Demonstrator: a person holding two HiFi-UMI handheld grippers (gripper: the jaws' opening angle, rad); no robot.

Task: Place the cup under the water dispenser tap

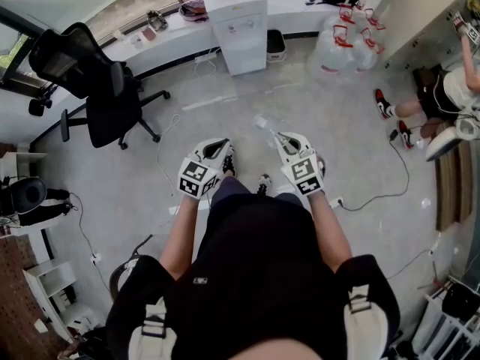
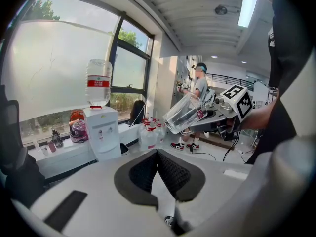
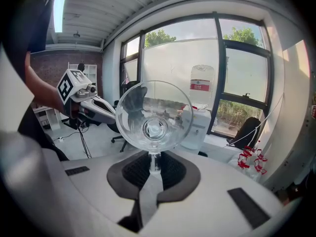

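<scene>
The cup [image 3: 154, 116], a clear glass, is gripped at its edge by my right gripper [image 3: 154, 163], and I look straight into its round form. In the head view my right gripper [image 1: 280, 138] holds the cup [image 1: 265, 124] tilted above the floor. The white water dispenser [image 1: 238, 21] stands far ahead against the window counter, with a bottle on top [image 2: 98, 83]. My left gripper [image 1: 216, 150] hangs beside the right one, its jaws [image 2: 158, 154] together with nothing between them. From the left gripper view the cup [image 2: 183, 115] and right gripper [image 2: 217, 118] show at right.
A black office chair [image 1: 94, 81] stands at the left. Several large water jugs [image 1: 345, 40] sit right of the dispenser. A seated person [image 1: 442, 96] is at the far right. Cables [image 1: 390, 186] trail over the floor.
</scene>
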